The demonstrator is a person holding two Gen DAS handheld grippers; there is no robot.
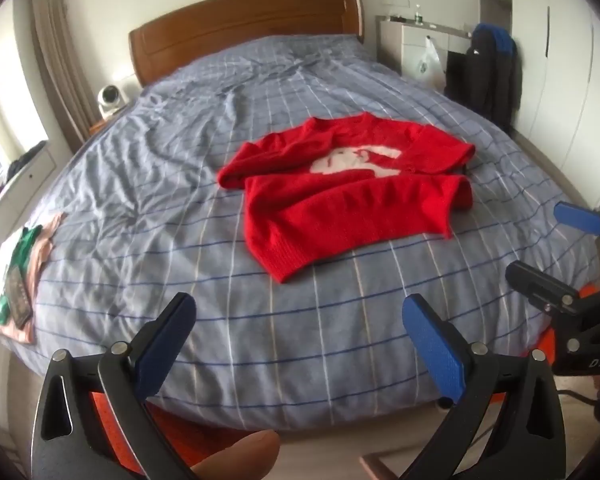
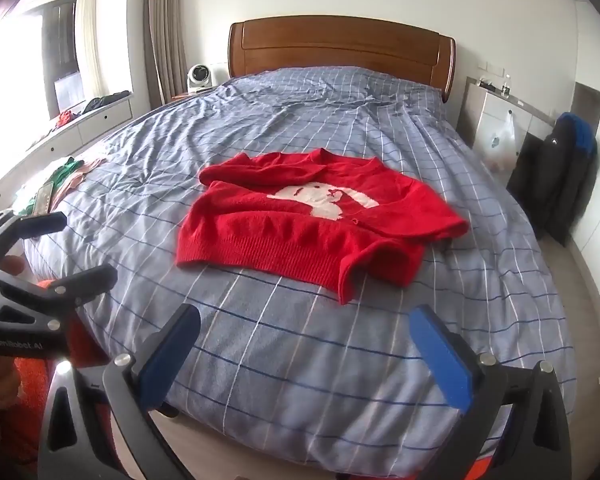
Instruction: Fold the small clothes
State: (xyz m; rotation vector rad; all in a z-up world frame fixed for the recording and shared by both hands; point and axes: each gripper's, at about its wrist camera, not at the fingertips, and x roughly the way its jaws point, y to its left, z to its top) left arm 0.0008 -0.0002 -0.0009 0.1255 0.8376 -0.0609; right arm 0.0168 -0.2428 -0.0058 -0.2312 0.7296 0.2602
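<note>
A big bed (image 1: pixel 180 184) with a blue checked cover and a brown wooden headboard (image 2: pixel 340 46) fills the room. A red sweater (image 1: pixel 340 188) with a white picture lies flat near the middle of the bed, and a small pile of clothes (image 1: pixel 16 276) sits at its left edge. The left gripper (image 1: pixel 300 340) and right gripper (image 2: pixel 304 348) hang over the foot edge, both wide open and holding nothing.

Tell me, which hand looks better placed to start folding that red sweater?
Probably the right gripper: the red sweater lies nearer it, hem corner just ahead. The left gripper is open too, but farther back.
</note>
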